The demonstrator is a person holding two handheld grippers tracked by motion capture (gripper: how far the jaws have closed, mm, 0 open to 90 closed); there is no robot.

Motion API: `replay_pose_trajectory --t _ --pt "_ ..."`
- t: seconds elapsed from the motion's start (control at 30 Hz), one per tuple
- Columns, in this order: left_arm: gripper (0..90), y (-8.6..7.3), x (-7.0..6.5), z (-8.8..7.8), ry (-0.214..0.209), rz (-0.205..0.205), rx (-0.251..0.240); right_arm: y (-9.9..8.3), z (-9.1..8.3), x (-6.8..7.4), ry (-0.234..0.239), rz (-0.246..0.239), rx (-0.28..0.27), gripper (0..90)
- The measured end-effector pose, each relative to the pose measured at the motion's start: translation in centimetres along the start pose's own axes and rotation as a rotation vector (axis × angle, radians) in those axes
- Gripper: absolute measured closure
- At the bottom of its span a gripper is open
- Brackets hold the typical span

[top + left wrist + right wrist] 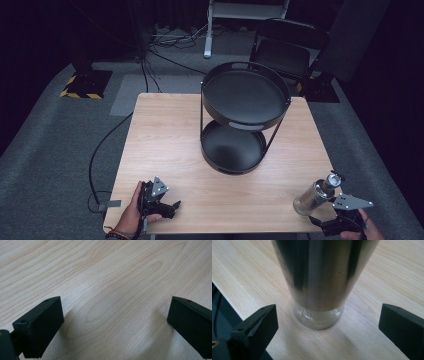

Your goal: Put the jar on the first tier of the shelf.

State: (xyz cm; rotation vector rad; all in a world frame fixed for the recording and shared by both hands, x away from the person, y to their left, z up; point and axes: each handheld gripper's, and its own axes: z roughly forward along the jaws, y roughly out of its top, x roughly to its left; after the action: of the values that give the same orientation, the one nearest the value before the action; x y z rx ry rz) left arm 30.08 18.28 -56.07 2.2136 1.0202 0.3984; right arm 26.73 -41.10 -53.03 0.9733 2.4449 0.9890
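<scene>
A shiny metal bottle (315,196) with a clear glass base and a pump top stands upright near the table's front right corner. My right gripper (320,221) sits just behind it at the table's edge. In the right gripper view the bottle (322,272) rises close ahead, and the right gripper (327,315) is open, its jaws wide on either side of the base without touching it. My left gripper (172,206) rests at the front left, held by a hand. Seen from its own camera, the left gripper (115,312) is open over bare wood, with nothing between its jaws.
A black two-tier round tray stand (245,67) occupies the middle back of the wooden table (165,135); its lower tray (232,167) reaches toward the centre. A black cable (100,150) hangs off the left side. A folding chair (285,50) stands behind the table.
</scene>
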Motion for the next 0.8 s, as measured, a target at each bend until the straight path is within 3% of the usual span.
replay_pose_trajectory --t 0.8 --pt "0.4 0.0 0.0 0.0 0.0 0.0 0.0 1.9 -0.4 0.4 -0.005 0.03 -0.091 2.9"
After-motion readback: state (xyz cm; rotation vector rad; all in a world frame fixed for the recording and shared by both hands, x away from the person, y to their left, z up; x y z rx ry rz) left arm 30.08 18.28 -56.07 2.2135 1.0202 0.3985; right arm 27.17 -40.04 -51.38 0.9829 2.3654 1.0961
